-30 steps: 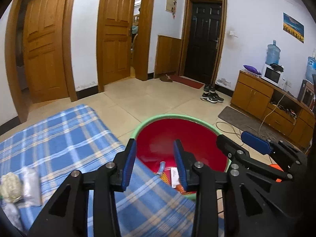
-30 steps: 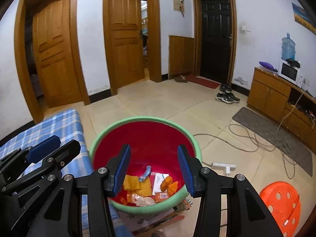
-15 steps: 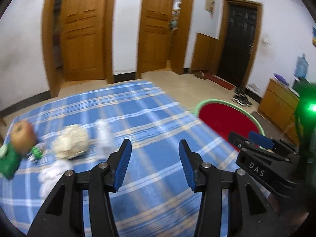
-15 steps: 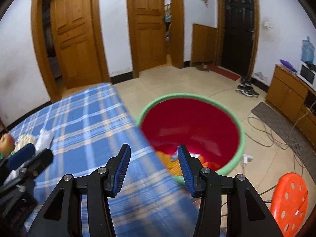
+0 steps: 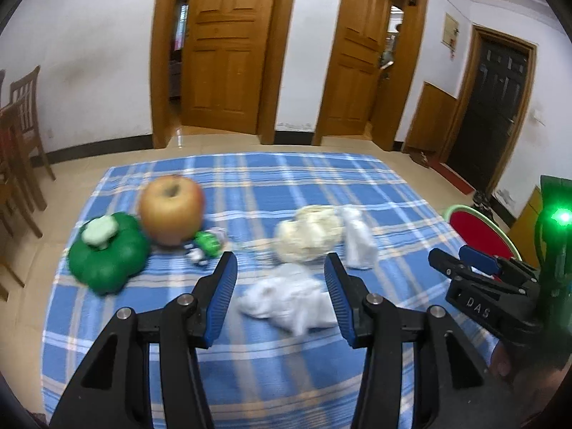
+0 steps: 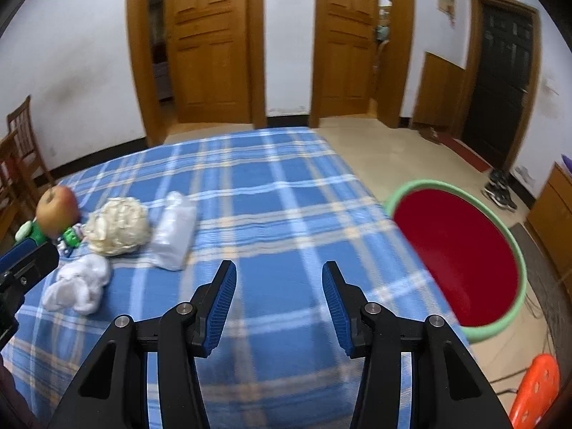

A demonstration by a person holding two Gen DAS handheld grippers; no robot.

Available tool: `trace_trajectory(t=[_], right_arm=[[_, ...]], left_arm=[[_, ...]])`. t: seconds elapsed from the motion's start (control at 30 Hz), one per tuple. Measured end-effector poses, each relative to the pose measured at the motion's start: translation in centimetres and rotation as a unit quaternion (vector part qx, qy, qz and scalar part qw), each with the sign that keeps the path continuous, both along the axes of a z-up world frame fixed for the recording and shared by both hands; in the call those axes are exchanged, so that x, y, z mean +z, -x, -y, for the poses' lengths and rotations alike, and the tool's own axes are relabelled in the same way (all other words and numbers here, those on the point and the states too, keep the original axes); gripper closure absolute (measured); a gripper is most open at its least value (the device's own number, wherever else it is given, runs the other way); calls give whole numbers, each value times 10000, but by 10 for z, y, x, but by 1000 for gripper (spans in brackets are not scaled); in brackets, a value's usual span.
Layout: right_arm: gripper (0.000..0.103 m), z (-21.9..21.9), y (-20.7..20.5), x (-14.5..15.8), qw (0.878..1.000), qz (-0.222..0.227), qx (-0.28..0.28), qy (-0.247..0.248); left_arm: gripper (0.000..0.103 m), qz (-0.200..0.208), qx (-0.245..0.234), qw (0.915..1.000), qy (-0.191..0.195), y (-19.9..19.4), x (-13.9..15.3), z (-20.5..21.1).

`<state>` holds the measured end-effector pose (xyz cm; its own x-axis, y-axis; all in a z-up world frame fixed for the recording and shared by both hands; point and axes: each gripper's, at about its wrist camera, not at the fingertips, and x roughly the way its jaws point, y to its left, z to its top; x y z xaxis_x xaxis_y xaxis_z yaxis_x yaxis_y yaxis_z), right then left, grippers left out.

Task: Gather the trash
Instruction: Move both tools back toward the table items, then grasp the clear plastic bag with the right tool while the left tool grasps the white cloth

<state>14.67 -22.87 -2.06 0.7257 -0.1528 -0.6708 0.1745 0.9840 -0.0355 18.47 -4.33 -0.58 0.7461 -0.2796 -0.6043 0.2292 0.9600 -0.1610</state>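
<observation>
On the blue plaid tablecloth (image 5: 271, 178) lie a crumpled white tissue (image 5: 289, 300), a cream crumpled wad (image 5: 307, 234), a clear plastic wrapper (image 5: 359, 239) and a small green-and-white wrapper (image 5: 207, 243). My left gripper (image 5: 279, 279) is open and empty, just in front of the white tissue. My right gripper (image 6: 279, 286) is open and empty over bare cloth; it also shows in the left wrist view (image 5: 464, 261). The red basin with a green rim (image 6: 461, 250) stands on the floor off the table's right edge. The tissue (image 6: 78, 286), wad (image 6: 119, 225) and wrapper (image 6: 173, 230) lie to the right gripper's left.
An apple (image 5: 171, 209) and a green toy pumpkin (image 5: 107, 250) sit at the table's left. Wooden chairs (image 5: 18, 136) stand far left. An orange stool (image 6: 536, 386) and cables lie on the floor by the basin. Wooden doors line the back wall.
Both grippers have swung left, away from the basin and over the table. The trash pile is now in front of the left gripper. Both stay open and empty.
</observation>
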Motion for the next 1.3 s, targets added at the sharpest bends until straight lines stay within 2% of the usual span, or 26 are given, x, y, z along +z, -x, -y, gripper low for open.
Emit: trace_trajectory(t=[0.1,0.2,0.47,0.67,0.87,0.93,1.0,1.07,1.1,1.2,1.3], right_arm=[[52,-12,-11,-1,9999,-37,155,16],[51,-21,-22,-3,9993,-81,346,-75],[50,-45,-64,-16,9952,-487,833,-163],[50,-47,-90,-26,9919,-669,971,-479],[49,-45,-77,-23,9869,-627,1359,-604],[43,-38,-70,-18,9861,-551,1326,-830],[43,-25,-68,-11,9852,-486,1167,-1161],[43,-17,-76,-7,9863,-460,937,-1276],[43,-15,-82,-5,9872,-472,820,-1282],[43,-16,-102,-4,9857,-553,700,-1427],[43,-25,-119,-8,9858,-632,741,-1371]], left_arm=[[53,-131,-25,9997,180,-3,-5,-16],[52,-204,-151,9995,166,-4,-7,-16],[51,-550,-573,9968,105,-9,-14,6],[51,-603,-674,9959,-30,-16,-19,18],[51,-750,-516,9958,-112,-22,-26,18],[51,-785,-500,9956,-82,-23,-28,17],[51,-788,-467,9958,-65,-24,-29,19],[70,-797,-501,9955,-108,-25,-29,22],[83,-801,-584,9949,-164,-24,-30,25],[88,-660,-672,9950,-335,-21,-29,31],[88,-672,-614,9954,-284,-21,-28,28]])
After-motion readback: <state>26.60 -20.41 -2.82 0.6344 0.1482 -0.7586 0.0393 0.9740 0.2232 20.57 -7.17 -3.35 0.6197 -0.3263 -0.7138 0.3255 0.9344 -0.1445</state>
